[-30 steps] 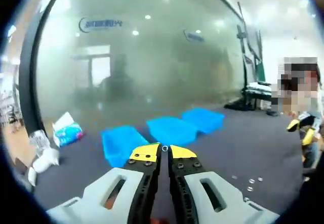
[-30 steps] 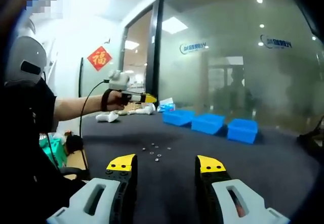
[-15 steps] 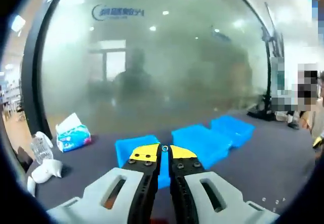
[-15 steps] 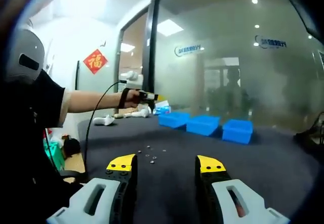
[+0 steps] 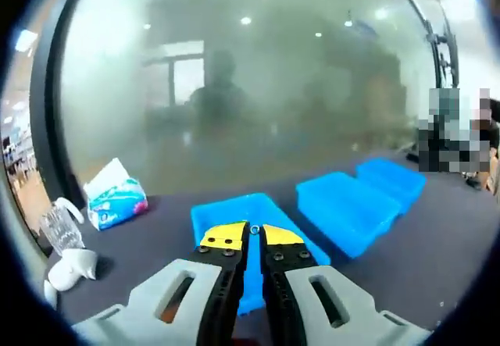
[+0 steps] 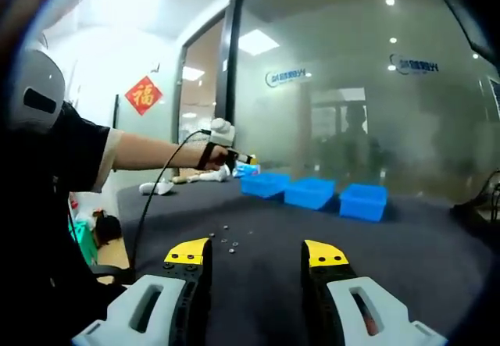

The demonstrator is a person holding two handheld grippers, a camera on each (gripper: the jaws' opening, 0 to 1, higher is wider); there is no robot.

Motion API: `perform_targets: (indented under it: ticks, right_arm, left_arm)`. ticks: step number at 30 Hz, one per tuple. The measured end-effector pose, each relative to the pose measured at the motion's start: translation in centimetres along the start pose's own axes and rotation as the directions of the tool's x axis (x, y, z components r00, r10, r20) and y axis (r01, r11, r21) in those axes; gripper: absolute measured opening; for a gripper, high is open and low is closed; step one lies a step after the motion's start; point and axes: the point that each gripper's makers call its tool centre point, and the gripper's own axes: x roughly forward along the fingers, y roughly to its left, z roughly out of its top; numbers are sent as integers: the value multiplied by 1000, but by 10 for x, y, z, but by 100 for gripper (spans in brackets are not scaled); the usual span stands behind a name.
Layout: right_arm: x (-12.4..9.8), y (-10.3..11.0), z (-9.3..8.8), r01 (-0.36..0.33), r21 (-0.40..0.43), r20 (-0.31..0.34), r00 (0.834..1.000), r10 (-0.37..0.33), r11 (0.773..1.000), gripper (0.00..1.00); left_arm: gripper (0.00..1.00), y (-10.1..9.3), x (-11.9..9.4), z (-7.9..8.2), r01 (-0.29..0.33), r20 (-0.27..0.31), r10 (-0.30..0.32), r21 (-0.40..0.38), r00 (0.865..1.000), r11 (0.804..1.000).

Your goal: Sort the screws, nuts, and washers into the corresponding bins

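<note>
- Left gripper (image 5: 252,232) has its yellow-tipped jaws pinched together on a tiny ring-shaped part, probably a washer or nut (image 5: 255,229), and hovers just above the nearest blue bin (image 5: 234,209)
- Right gripper (image 6: 257,254) has its jaws spread wide with nothing between them, above the dark table (image 6: 406,237)
- Loose hardware (image 6: 229,239) lies in a small scatter on the table just ahead of the right gripper; three blue bins (image 6: 311,193) sit in a row farther off by the glass wall, with the left gripper reaching over the end one
- Risk: the part is small and held only at the jaw tips, so a tilt or an early release could drop it on the rim or onto the table; picking the wrong bin is the other hazard
- Hard to make out: whether the held part is a nut or a washer, what each bin already contains, and which loose pieces are screws
</note>
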Motion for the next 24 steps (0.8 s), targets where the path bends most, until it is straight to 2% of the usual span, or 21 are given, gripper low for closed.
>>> perform_targets:
  ticks: [6,14,17,19,21,24]
  right_arm:
    - [0,0,-2,-2,5,-9,1000,2,1000,42]
    - [0,-1,-3,-4,4,-9,1000,4,1000,42]
    - [0,0,-5,-8,5,-11,1000,8,1000,42]
    - [0,0,-6,-9,5,-14,1000,9,1000,42]
    - [0,-1,-7,-9,10,-14,1000,9,1000,42]
    - [0,0,-7,-12,10,-12,1000,12,1000,42]
  left_arm:
    - [4,-3,6,-6,8,-6,-8,-13,1000,1000]
    - [5,0,8,-3,-2,6,2,-15,1000,1000]
    - [6,-4,9,1,14,19,-14,13,1000,1000]
    - [11,-6,10,1,21,15,-22,19,1000,1000]
    - [22,-7,11,-1,27,6,-27,23,1000,999]
    - [22,-11,9,-5,32,-5,-32,24,999,999]
